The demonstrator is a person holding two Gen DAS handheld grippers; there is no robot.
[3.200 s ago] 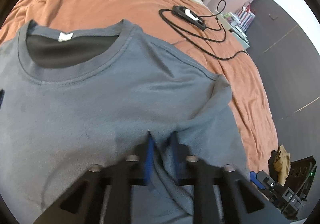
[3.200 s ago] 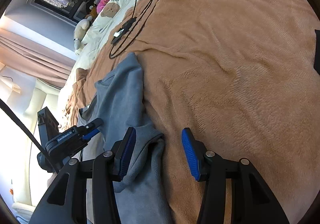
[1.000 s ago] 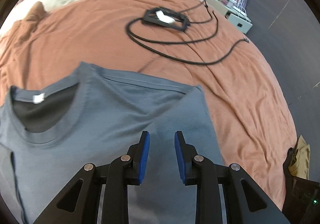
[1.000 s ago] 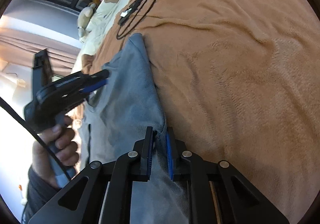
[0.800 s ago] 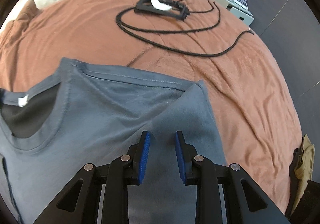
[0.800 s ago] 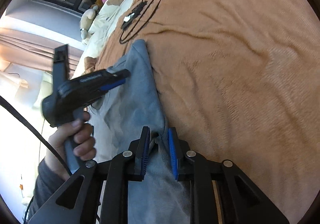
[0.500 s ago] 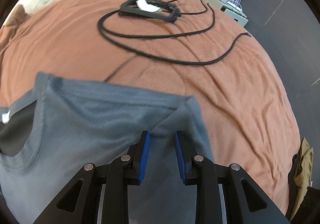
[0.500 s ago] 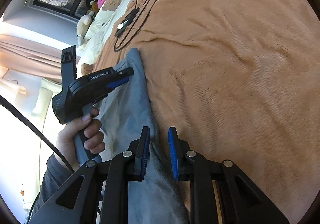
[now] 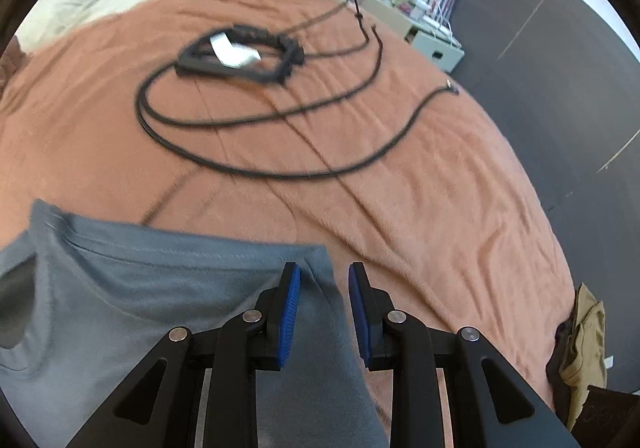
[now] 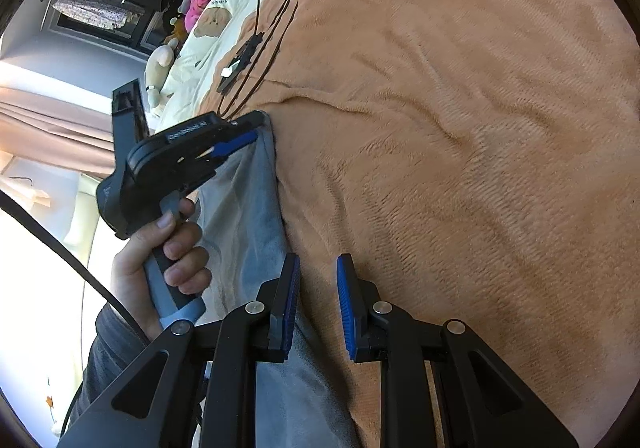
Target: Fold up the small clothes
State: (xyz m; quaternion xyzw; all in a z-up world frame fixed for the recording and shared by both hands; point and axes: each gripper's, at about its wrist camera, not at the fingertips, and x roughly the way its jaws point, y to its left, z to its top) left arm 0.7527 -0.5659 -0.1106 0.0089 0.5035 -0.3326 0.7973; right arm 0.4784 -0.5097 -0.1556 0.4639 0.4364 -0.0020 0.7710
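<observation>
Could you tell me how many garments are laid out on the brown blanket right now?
1. A grey T-shirt lies at the near edge of the blanket, under both grippers; the right wrist view shows the same shirt. Other clothes may be out of frame.

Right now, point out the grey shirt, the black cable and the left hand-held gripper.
Grey shirt (image 9: 160, 288), left wrist view, on the shoulder panel.
Black cable (image 9: 256, 171), left wrist view, on the near loop.
Left hand-held gripper (image 10: 244, 139), right wrist view, at its blue fingertips.

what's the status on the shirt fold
Left tool and right tool both open, empty. Grey shirt flat on blanket, right side folded in. Black cable beyond shirt, not blocking.
</observation>
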